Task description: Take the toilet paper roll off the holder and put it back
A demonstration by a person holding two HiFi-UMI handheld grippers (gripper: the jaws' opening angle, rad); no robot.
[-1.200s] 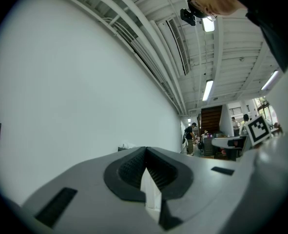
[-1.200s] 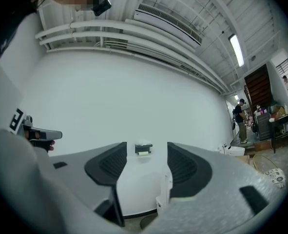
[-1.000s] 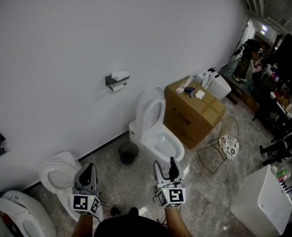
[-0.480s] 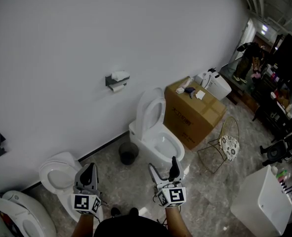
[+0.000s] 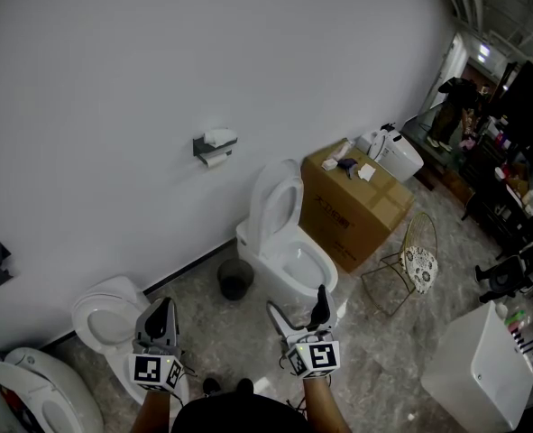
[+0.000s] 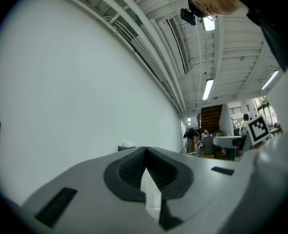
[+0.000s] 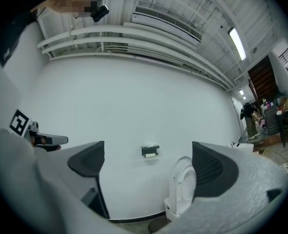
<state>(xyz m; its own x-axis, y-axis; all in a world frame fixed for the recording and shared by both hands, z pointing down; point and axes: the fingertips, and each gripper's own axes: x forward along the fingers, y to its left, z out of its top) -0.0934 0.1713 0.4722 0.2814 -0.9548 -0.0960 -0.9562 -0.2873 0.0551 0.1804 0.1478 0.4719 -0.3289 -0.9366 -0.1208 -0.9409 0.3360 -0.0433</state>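
The left hand-held gripper (image 5: 162, 307) was pictured pressed together; the right hand-held gripper (image 5: 297, 300) was spread wide, its jaws just opened, nothing between them. Farther off, the toilet paper roll (image 5: 214, 160) was seen mounted on its wall holder (image 5: 203, 145).

Hung as a small white roll (image 5: 215, 160) beneath a dark holder (image 5: 201, 146), level against the bare white wall (image 5: 113, 79), crumpled tissue (image 5: 219, 137) on top.

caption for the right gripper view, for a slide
Right gripper, jaws just opening and empty, aimed at the wall-mounted toilet paper holder near a toilet with its lid up.
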